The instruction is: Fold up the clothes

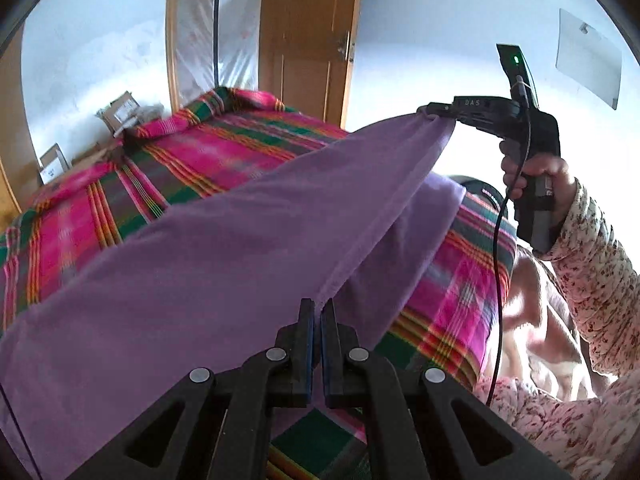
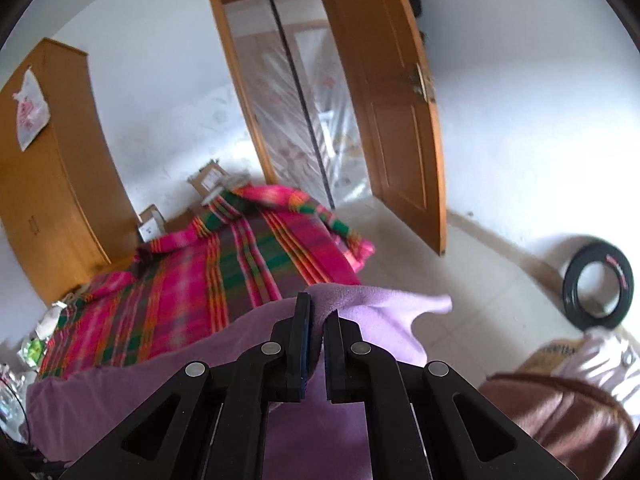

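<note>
Garment: purple cloth [image 1: 224, 248] lifted above the bed, its edge stretched taut between both grippers
Left gripper [image 1: 319, 308]: jaws clenched on the cloth's near edge
Right gripper [image 2: 317, 312]: jaws pinching the other corner
Bed: pink-green plaid blanket [image 1: 100, 208] underneath
Background: open wooden door [image 2: 400, 120]

A plaid blanket [image 2: 224, 268] covers the bed — an open wooden door [image 2: 396, 120] behind.

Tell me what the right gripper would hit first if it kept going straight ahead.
Probably the pink and green plaid blanket on the bed. The right gripper, shut on the purple fleece garment, points toward it, though depth is unclear.
</note>
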Available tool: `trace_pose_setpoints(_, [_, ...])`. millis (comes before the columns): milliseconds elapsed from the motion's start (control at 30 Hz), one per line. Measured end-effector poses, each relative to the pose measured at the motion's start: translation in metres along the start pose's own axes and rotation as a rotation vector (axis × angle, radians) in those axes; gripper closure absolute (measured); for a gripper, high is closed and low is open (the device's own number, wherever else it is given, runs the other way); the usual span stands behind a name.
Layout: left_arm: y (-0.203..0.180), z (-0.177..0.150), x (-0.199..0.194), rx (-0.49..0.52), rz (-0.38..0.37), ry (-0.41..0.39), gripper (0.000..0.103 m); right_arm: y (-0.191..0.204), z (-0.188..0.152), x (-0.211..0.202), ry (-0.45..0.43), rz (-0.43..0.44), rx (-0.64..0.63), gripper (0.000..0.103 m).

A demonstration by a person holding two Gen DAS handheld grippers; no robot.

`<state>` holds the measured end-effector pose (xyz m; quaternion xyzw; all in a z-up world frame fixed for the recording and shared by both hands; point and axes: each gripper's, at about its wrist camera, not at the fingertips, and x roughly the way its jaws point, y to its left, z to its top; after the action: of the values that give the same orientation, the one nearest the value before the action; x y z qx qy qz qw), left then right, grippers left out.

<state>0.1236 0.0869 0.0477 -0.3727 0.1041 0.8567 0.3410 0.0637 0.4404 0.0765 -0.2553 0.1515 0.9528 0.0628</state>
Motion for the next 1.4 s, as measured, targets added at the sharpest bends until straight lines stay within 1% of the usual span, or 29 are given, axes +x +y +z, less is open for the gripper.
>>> trace_pose_setpoints(100, [-0.003, -0.004, 0.005, 0.008, -0.001, 0.025, 0.100, -0.012, -0.015, 0.007, 0.039, -0.012, 0.030, 0.097])
trace_pose_setpoints(200, [-0.005, -0.007, 0.009, 0.008, 0.000, 0.043, 0.100, -0.020, -0.028, 0.009, 0.058, -0.016, 0.058, 0.097])
trace_pose_setpoints(500, [-0.010, -0.018, 0.021, 0.014, -0.001, 0.111, 0.099, -0.051, -0.055, 0.013, 0.126, -0.005, 0.160, 0.097])
trace_pose_setpoints(700, [-0.007, -0.018, 0.025, 0.004, -0.021, 0.133, 0.098, -0.076, -0.067, 0.014, 0.180, 0.062, 0.274, 0.093])
trace_pose_setpoints(733, [-0.007, -0.017, 0.025, 0.003, -0.027, 0.140, 0.097, -0.079, -0.066, 0.014, 0.185, 0.076, 0.286, 0.093])
trace_pose_setpoints(800, [-0.006, -0.015, 0.025, 0.005, -0.032, 0.148, 0.097, -0.083, -0.064, 0.013, 0.192, 0.088, 0.297, 0.089])
trace_pose_setpoints(867, [-0.005, -0.012, 0.025, 0.001, -0.040, 0.146, 0.096, -0.084, -0.059, 0.011, 0.189, 0.089, 0.292, 0.081])
trace_pose_setpoints(1000, [0.003, -0.003, 0.024, -0.044, -0.095, 0.124, 0.096, -0.083, -0.047, 0.005, 0.156, 0.100, 0.276, 0.079])
trace_pose_setpoints(1067, [0.004, 0.001, 0.026, -0.058, -0.120, 0.122, 0.096, -0.085, -0.040, 0.003, 0.132, 0.108, 0.283, 0.075])
trace_pose_setpoints(1133, [0.004, 0.005, 0.029, -0.055, -0.128, 0.121, 0.096, -0.088, -0.032, 0.006, 0.125, 0.115, 0.291, 0.073])
trace_pose_setpoints(1233, [0.002, 0.010, 0.033, -0.049, -0.142, 0.123, 0.096, -0.095, -0.017, 0.024, 0.178, 0.148, 0.316, 0.072])
trace_pose_setpoints(1400, [-0.001, 0.017, 0.042, -0.044, -0.173, 0.128, 0.096, -0.109, -0.010, 0.058, 0.277, 0.180, 0.429, 0.072])
